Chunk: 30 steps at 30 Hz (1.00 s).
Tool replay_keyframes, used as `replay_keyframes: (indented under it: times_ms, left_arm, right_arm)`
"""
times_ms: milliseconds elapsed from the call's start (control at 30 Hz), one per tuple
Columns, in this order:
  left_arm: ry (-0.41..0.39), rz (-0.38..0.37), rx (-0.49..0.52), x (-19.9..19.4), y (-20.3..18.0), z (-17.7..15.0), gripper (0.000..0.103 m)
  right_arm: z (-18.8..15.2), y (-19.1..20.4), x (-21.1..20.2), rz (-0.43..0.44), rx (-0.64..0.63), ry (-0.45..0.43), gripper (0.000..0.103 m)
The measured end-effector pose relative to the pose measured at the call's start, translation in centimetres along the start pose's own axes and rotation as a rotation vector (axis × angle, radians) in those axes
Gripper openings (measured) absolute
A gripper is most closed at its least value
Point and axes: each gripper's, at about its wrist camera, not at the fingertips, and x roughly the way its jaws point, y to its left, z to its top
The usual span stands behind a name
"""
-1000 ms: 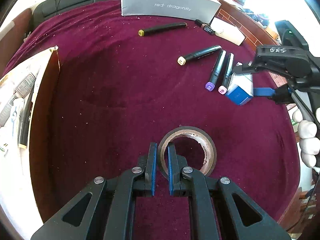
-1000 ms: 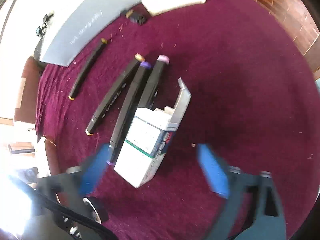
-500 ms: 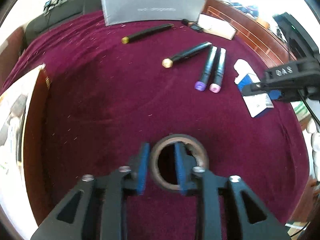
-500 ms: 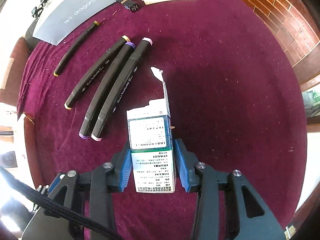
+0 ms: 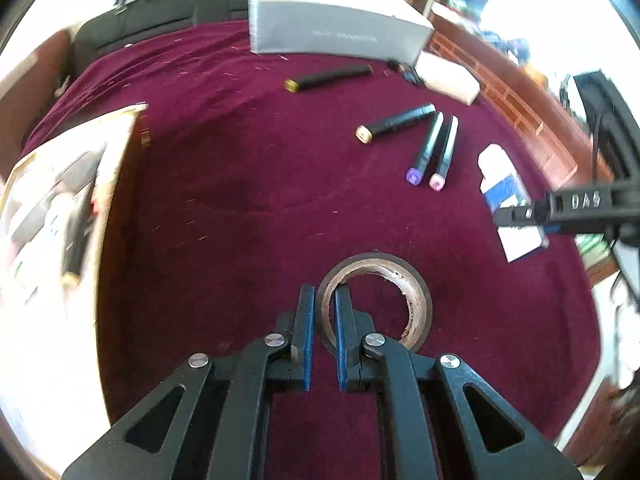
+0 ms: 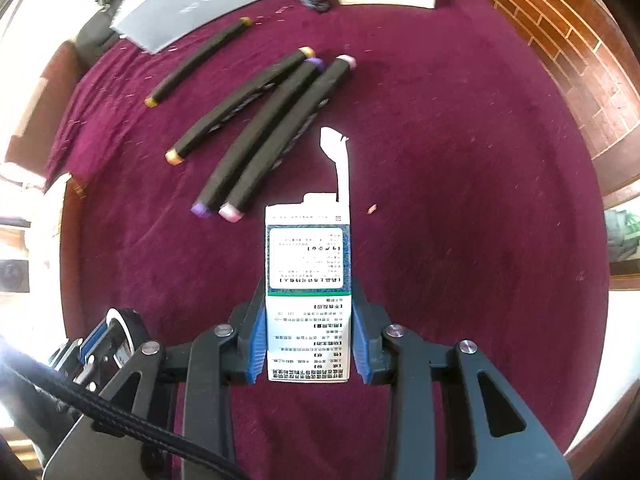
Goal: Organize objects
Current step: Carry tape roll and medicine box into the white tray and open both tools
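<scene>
A brown tape roll point(image 5: 420, 292) lies on the maroon cloth point(image 5: 240, 200), and my left gripper point(image 5: 324, 292) is shut on its near wall, one finger inside the ring and one outside. A white, green and blue medicine box point(image 6: 308, 256) with an open flap sits between the blue pads of my right gripper point(image 6: 308, 320). The jaws are closing and the pads touch both of its sides. The left wrist view shows that box point(image 5: 504, 192) at the right under the right gripper point(image 5: 524, 222). Several black markers point(image 6: 256, 136) lie left of the box.
A grey box point(image 5: 336, 28) stands at the far edge, with a white box point(image 5: 448, 80) and a small black item point(image 5: 408, 74) to its right. An open carton point(image 5: 60, 200) holding items lies at the left. The table edge and a brick floor point(image 6: 560, 40) are at the right.
My left gripper opened around the tape wall and shut on it again. My right gripper, open beside the medicine box before, turned over it and closed on its sides.
</scene>
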Motion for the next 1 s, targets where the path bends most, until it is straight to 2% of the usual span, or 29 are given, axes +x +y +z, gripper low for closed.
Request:
replay_keyframes:
  times_ms: [200, 333, 467, 600, 700, 1000]
  left_arm:
    - [-0.072, 0.016, -0.123, -6.0, 3.9, -1.9, 0.007]
    - [-0.103, 0.079, -0.208, -9.3, 8.0, -3.3, 0.007]
    - [-0.116, 0.151, -0.297, -11.5, 13.0, -4.8, 0.007]
    - [-0.114, 0.199, -0.354, -12.1, 17.4, -5.8, 0.007]
    - [-0.098, 0.245, -0.357, -11.8, 20.4, -6.0, 0.007]
    - [-0.039, 0.251, -0.296, -9.0, 26.2, -5.9, 0.007]
  right_arm:
    - [-1.3, 4.0, -0.9, 0.118, -0.068, 0.007, 0.032]
    - [-2.1, 9.0, -0.5, 0.181, -0.150, 0.025, 0.033]
    - [-3.2, 14.2, -0.7, 0.207, -0.243, 0.021, 0.033]
    - [-4.3, 18.6, -0.9, 0.212, -0.305, 0.020, 0.033]
    - [-5.3, 21.7, -0.4, 0.212, -0.346, 0.040, 0.033]
    - [-8.8, 30.6, 3.9, 0.205, -0.446, 0.141, 0.033]
